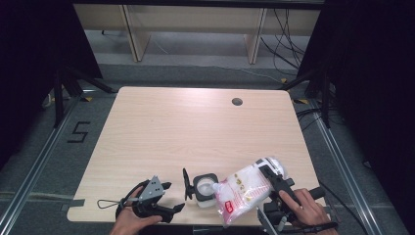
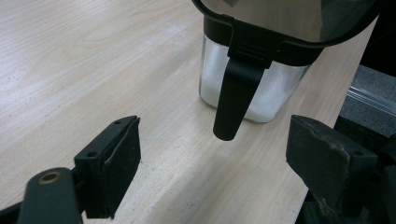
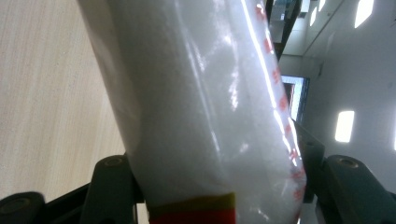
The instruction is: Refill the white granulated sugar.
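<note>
A clear square container [image 1: 205, 188] with a black rim stands near the table's front edge, its black lid [image 1: 186, 183] flipped up on the left side. White powder lies inside the container [image 2: 254, 88], and the lid's latch [image 2: 233, 98] hangs down in front. My left gripper [image 1: 173, 197] rests just left of the container, and its jaws [image 2: 215, 168] stand open with nothing between them. My right gripper [image 1: 270, 171] is shut on a plastic bag [image 1: 244, 188] of white powder with red print. The bag [image 3: 201, 107] tilts down to the left, its lower corner over the container's mouth.
The light wooden table [image 1: 195, 127] has a round cable hole [image 1: 237, 102] at the back right. The container and both hands sit close to the front edge. Grey floor with rails surrounds the table, and wooden furniture legs stand at the back.
</note>
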